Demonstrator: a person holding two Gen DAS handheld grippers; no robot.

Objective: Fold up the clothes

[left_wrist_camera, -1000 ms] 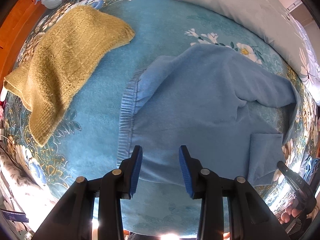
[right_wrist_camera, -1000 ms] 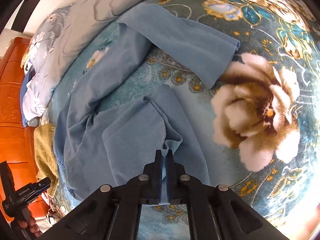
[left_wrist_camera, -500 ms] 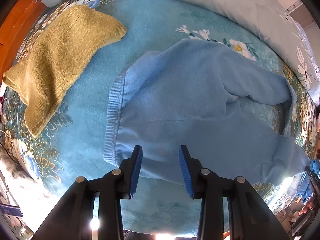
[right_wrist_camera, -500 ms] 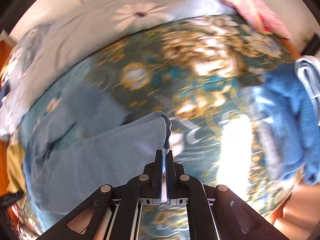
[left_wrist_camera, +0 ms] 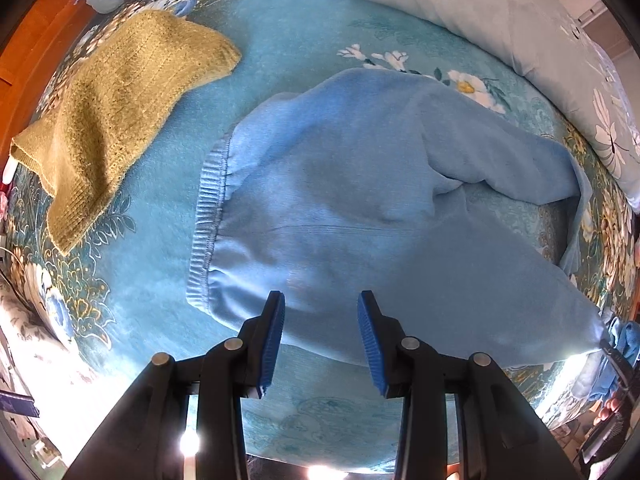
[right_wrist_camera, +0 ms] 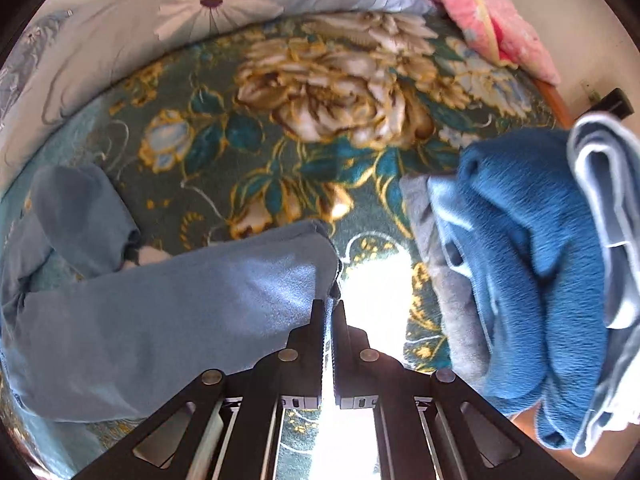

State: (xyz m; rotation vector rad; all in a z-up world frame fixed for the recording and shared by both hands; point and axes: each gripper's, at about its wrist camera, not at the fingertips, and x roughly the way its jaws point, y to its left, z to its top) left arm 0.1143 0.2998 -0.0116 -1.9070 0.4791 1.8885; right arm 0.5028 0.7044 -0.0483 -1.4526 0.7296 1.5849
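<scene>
Holding my right hand-held gripper (right_wrist_camera: 330, 312) closed, I had its two fingers pinched on the cuff end of a sleeve of the pale blue fleece sweatshirt (left_wrist_camera: 360, 208), and that sleeve ran taut from the jaws back toward the garment's body at the left of the right wrist view. My left hand-held gripper (left_wrist_camera: 321, 336) hung above the near edge of the sweatshirt with its blue-padded fingers (left_wrist_camera: 274, 336) spread apart and nothing between them. The sweatshirt lay spread on the teal floral plush blanket (left_wrist_camera: 132, 292) covering the bed, its ribbed hem turned toward the left and its other sleeve folded across the upper right part of the body. A mustard-yellow knitted sweater (left_wrist_camera: 108, 120) lay well apart from it, toward the far left of the blanket. A pale floral quilt (left_wrist_camera: 480, 4) was bunched along the far edge of the bed. To the right of my right hand-held gripper sat a pile of folded clothes topped by a dark blue fleece garment (right_wrist_camera: 532, 248), with a pink cushion (right_wrist_camera: 488, 12) beyond it.
</scene>
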